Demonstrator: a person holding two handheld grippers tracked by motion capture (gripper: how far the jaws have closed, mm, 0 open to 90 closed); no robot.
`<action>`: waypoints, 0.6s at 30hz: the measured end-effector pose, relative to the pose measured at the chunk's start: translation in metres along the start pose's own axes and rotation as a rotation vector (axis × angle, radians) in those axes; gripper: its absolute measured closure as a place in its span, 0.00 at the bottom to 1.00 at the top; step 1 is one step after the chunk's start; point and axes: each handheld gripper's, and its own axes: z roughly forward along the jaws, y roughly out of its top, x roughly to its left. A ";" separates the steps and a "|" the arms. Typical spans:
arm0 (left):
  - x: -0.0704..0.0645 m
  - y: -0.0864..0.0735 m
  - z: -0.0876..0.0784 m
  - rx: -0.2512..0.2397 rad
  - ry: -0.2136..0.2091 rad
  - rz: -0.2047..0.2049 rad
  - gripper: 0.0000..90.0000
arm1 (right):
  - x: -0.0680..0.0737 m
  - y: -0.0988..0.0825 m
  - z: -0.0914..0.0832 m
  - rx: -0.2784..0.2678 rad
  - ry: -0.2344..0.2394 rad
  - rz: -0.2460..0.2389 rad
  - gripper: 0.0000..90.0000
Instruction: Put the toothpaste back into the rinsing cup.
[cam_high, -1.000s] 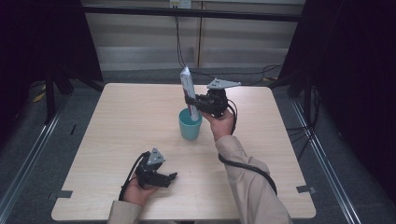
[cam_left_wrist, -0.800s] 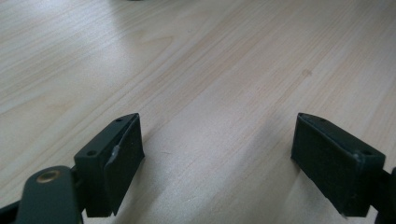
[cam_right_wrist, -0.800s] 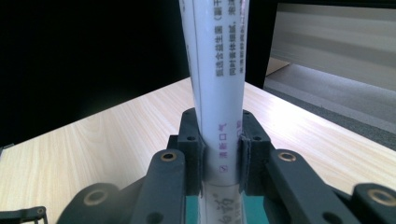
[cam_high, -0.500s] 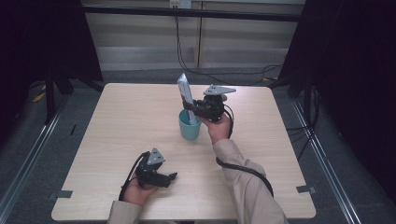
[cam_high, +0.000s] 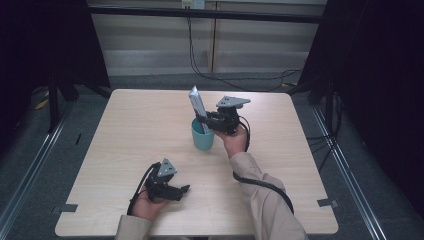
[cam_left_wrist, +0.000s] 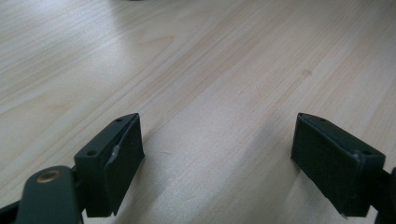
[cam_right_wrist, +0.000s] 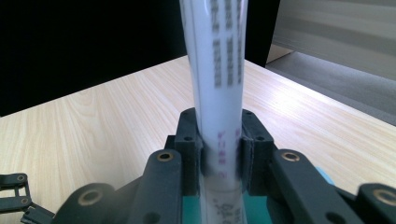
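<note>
A white tube with printed text (cam_high: 196, 102) stands nearly upright, its lower end inside a teal cup (cam_high: 202, 140) at the middle of the wooden table (cam_high: 130, 130). My right gripper (cam_high: 202, 120) reaches in from the cup's right side, shut on the tube just above the rim. In the right gripper view the pads (cam_right_wrist: 192, 149) press on the tube (cam_right_wrist: 217, 70) from both sides, with the teal cup (cam_right_wrist: 191, 210) right below. My left gripper (cam_high: 185, 189) rests low near the table's front edge. It stands open in the left gripper view (cam_left_wrist: 217, 154), with bare wood between its fingers.
The person's forearms come in from the front edge. Black cables (cam_high: 235, 77) lie on the floor behind the table, and dark curtains hang on both sides. Bare tabletop (cam_left_wrist: 196, 56) spreads in front of the left gripper.
The right gripper has come down with the tube, lowering its bottom end into the teal cup. The left gripper has stayed where it was.
</note>
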 end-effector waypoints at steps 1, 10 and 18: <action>0.000 0.000 0.000 0.000 0.000 0.000 0.18 | 0.000 -0.001 0.001 0.004 -0.001 0.002 0.80; 0.000 0.000 0.000 -0.001 0.002 0.000 0.18 | 0.000 -0.008 0.004 0.032 0.004 0.007 0.80; 0.000 0.000 0.000 -0.001 0.003 -0.001 0.18 | -0.001 -0.011 0.001 0.050 0.007 0.009 0.79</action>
